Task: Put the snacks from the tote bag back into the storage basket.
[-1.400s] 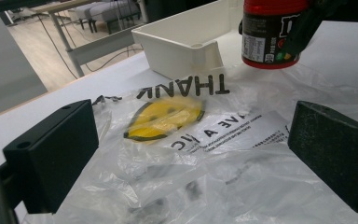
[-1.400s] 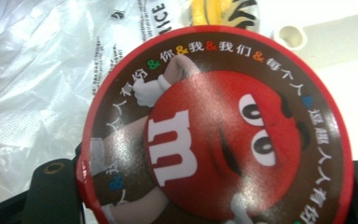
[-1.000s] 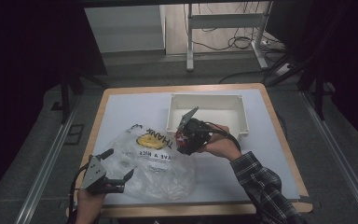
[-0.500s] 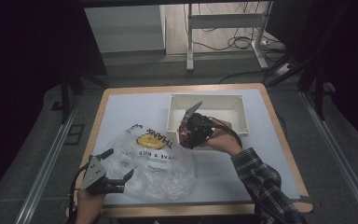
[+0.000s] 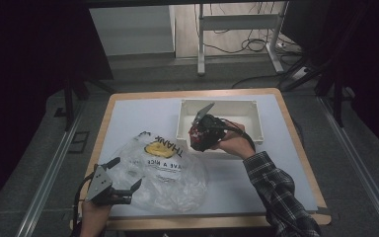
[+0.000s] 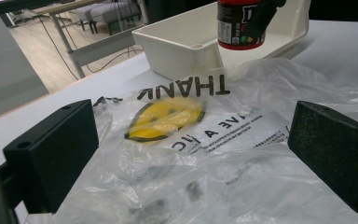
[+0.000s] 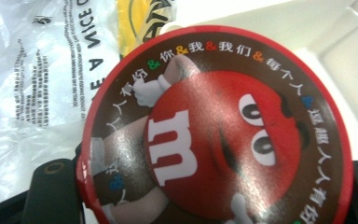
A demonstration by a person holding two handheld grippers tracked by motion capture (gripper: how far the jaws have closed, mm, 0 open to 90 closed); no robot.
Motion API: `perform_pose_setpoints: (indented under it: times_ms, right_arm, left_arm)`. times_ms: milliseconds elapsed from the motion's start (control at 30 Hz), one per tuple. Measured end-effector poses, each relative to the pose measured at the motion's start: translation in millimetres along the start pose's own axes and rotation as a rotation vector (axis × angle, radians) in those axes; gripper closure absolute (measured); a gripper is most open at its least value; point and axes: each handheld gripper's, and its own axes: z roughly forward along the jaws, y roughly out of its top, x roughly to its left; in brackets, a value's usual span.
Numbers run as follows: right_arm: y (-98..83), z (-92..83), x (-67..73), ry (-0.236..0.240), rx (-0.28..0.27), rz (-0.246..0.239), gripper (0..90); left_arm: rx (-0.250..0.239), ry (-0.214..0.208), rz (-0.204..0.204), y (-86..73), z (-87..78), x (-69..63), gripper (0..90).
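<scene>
White tabletop [image 5: 143,116] carries everything. Right gripper [image 5: 203,134] clamps the round red candy tin [image 7: 214,126] above the white plastic bin [image 5: 187,106], seemingly for dropping. Left gripper [image 5: 112,183], jaws apart, straddles the clear crinkled plastic bag [image 6: 242,154].

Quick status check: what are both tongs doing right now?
Left tongs: open, jaws either side of the plastic bag.
Right tongs: shut on the red candy tub.

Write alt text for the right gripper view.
A round red candy tub, its lid showing a red cartoon candy face with a white "m", sits clamped between the right gripper's black jaws. Behind it lie a clear plastic bag with black print at left and a white tray at right.
</scene>
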Motion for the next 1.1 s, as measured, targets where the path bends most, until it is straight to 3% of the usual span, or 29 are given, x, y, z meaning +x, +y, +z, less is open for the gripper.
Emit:
perform_pose_setpoints:
  times_ms: [500,1100]
  right_arm:
    - [0.9,14.4,-17.0,-0.02,-0.001,0.013,25.7]
    - [6.9,28.3,-24.3,-0.027,0.01,0.005,25.7]
  left_arm:
    - [-0.006,0.002,-0.004,0.0,0.1,-0.2,1.6]
    - [-0.007,0.005,-0.003,0.0,-0.3,-0.1,1.6]
